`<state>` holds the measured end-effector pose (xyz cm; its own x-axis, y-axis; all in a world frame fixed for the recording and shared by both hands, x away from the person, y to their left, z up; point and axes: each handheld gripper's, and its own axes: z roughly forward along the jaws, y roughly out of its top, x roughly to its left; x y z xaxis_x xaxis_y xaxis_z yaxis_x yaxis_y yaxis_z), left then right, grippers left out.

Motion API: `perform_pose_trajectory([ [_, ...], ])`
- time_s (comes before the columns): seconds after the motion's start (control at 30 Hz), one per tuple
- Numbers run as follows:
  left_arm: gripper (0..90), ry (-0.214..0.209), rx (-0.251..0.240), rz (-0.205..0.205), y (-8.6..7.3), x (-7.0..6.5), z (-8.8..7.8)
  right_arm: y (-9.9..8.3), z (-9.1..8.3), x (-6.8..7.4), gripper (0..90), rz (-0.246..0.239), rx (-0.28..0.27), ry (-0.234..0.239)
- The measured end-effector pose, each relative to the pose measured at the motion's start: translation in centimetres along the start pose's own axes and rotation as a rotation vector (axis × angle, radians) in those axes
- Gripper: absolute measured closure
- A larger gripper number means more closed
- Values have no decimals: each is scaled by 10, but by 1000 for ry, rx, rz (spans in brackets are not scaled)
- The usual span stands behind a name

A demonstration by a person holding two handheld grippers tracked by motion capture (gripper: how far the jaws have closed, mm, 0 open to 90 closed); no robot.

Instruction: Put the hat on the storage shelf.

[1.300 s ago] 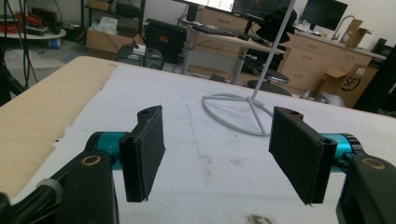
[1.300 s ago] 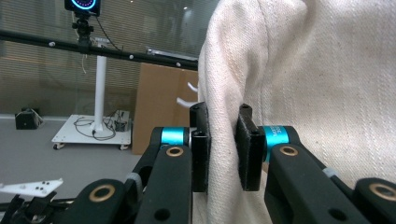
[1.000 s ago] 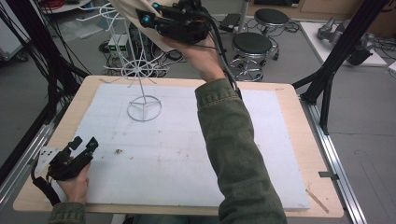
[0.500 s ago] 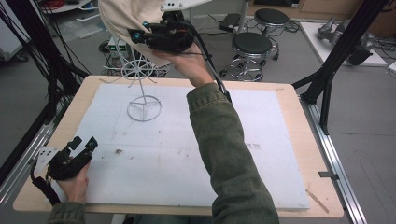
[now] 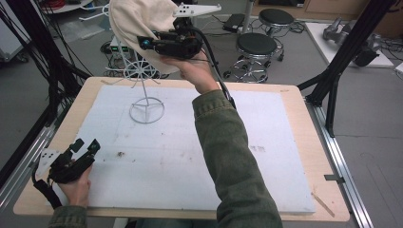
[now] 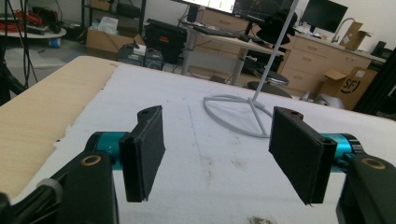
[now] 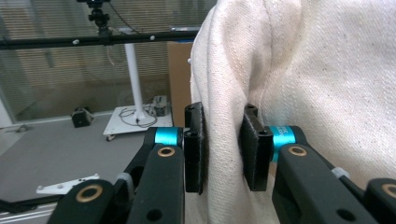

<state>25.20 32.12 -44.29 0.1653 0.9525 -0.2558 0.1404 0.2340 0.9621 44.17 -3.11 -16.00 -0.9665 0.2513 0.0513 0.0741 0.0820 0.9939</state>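
Observation:
A cream cloth hat [image 5: 133, 21] hangs in the air over the table's far left part, just above the wheel-shaped top [image 5: 140, 71] of a white wire stand. The stand's ring base [image 5: 147, 110] rests on the white foam board [image 5: 166, 156]. My right gripper [image 5: 142, 43] is raised and shut on a fold of the hat [image 7: 303, 70]; in the right gripper view the cloth is pinched between both pads [image 7: 224, 144]. My left gripper [image 5: 85, 145] rests at the board's front left, open, with nothing between its pads [image 6: 217, 154]. The stand base [image 6: 238, 114] lies beyond it.
The foam board covers most of the wooden table [image 5: 304, 118]. Black frame posts [image 5: 332, 85] stand at the right and left sides. Two round stools [image 5: 256, 45] and cables are on the floor behind the table. A thin stick [image 5: 325, 204] lies near the front right corner.
My right gripper has carried the hat left and downward, closer to the top of the wire stand. The left gripper has stayed in place, open.

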Motion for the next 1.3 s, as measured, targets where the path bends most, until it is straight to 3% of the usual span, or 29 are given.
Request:
perform_pose_trajectory([
  [0.5, 355, -11, 2, 4, 0, -1, 1, -4, -8, 5, 664, -45, -9, -59],
  [0.9, 357, -13, 3, 7, 0, -3, 2, -4, -12, 12, 422, -68, -10, -127],
  [1.3, 360, -14, 2, 8, 0, -3, 2, -9, -17, 13, 374, -56, -27, -159],
])
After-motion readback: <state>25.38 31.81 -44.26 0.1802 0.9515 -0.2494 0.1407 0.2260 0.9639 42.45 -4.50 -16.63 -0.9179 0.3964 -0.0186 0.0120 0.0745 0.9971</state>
